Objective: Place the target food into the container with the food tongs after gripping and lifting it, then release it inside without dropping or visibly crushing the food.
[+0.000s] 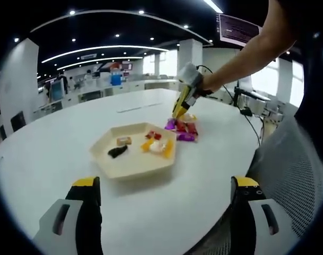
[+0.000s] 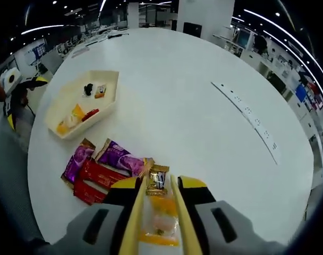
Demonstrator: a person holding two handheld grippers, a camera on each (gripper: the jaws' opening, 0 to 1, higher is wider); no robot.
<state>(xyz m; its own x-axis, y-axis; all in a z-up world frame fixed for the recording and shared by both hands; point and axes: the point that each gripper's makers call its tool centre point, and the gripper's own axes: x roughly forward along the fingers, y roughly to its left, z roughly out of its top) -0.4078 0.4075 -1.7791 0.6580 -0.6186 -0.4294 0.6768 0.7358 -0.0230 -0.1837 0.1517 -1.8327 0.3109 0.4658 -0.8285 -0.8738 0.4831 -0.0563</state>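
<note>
A pile of snack packets [image 1: 183, 128] lies on the white table just right of a cream hexagonal tray [image 1: 130, 163] that holds several food pieces. My right gripper [image 1: 189, 85], on a person's arm, is shut on yellow food tongs [image 1: 180, 106] whose tips reach the pile. In the right gripper view my right gripper [image 2: 160, 183] squeezes the tongs [image 2: 135, 218], and their tips flank a small gold packet [image 2: 158, 179] beside purple [image 2: 121, 156] and red packets [image 2: 98, 172]. My left gripper [image 1: 166, 186] hangs open over the table's near edge, holding nothing.
An orange-yellow packet [image 2: 159, 226] lies under the tongs. The tray [image 2: 105, 79] sits up and left of the pile, with the left gripper [image 2: 13, 79] beyond it at the left rim. A mesh chair back [image 1: 294, 164] stands at the right. Office desks line the background.
</note>
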